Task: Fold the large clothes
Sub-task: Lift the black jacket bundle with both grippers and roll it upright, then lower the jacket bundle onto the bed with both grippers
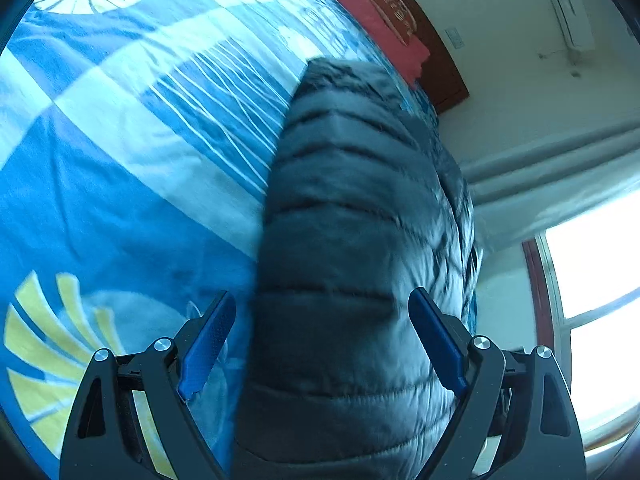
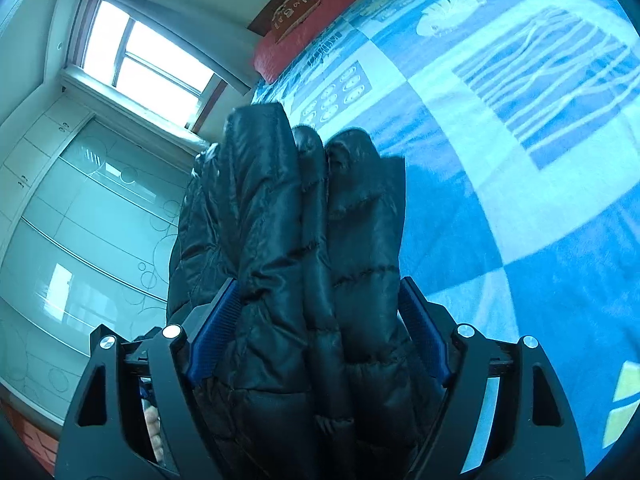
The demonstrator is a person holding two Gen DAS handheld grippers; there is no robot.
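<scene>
A bed [image 1: 100, 200] under a blue patterned cover is filling the background. The folded jacket [image 1: 352, 240] is lying on it, long axis running away toward the red pillow [image 1: 372, 20]. Each hand-held gripper, left [image 1: 322, 336] and right [image 2: 320, 328], is straddling the jacket's near end. Both are standing apart; the right's pads are just touching the fabric without visibly pinching.

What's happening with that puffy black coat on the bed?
Someone is folding a dark puffy jacket on a bed with a blue patterned bedspread, using two tools. The left hand-held gripper is open around the jacket, with a gap at its left pad. The right hand-held gripper has bunched folds of the jacket between its wide-open pads, which lie right against them.
</scene>
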